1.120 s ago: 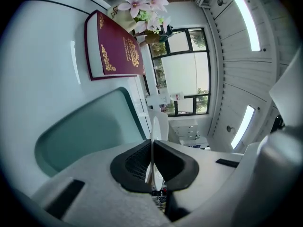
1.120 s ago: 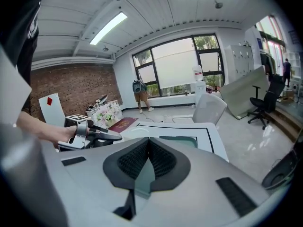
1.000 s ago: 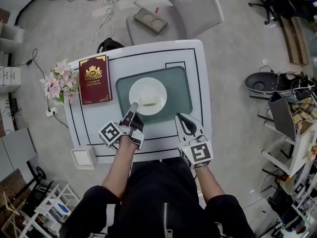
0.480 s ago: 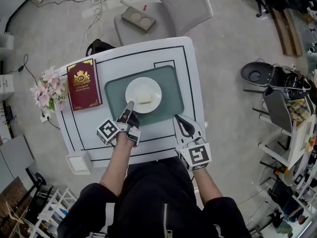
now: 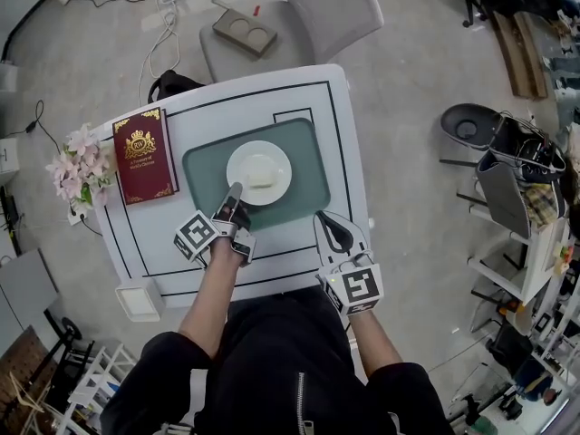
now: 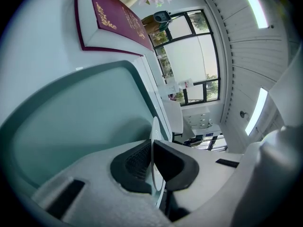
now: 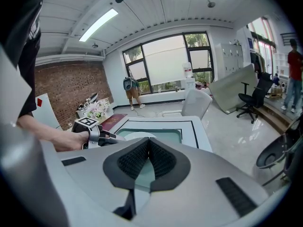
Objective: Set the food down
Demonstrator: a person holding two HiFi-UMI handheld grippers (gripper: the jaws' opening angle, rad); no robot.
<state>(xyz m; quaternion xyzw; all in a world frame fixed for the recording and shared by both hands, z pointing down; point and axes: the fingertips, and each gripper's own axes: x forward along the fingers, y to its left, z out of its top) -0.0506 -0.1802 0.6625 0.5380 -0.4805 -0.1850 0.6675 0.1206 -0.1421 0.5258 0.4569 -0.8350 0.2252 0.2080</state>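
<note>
The left tongs [image 5: 235, 191] clamp the plate [image 5: 243, 157] rim, food [image 5: 262, 178] aboard, over the placemat [image 5: 304, 166]. A red book [image 5: 142, 155] hugs the left edge of the surface [image 5: 344, 134]. The right tongs [image 5: 326, 220] are closed, empty, by the near edge.

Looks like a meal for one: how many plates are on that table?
1: a white plate on the green mat, its near rim pinched by the left gripper. No others seem hidden.

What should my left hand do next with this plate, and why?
Probably open the left tongs and let go. They are shut on the rim of the plate, which appears to lie flat on the green placemat with the food on it, so the set-down looks finished.
</note>
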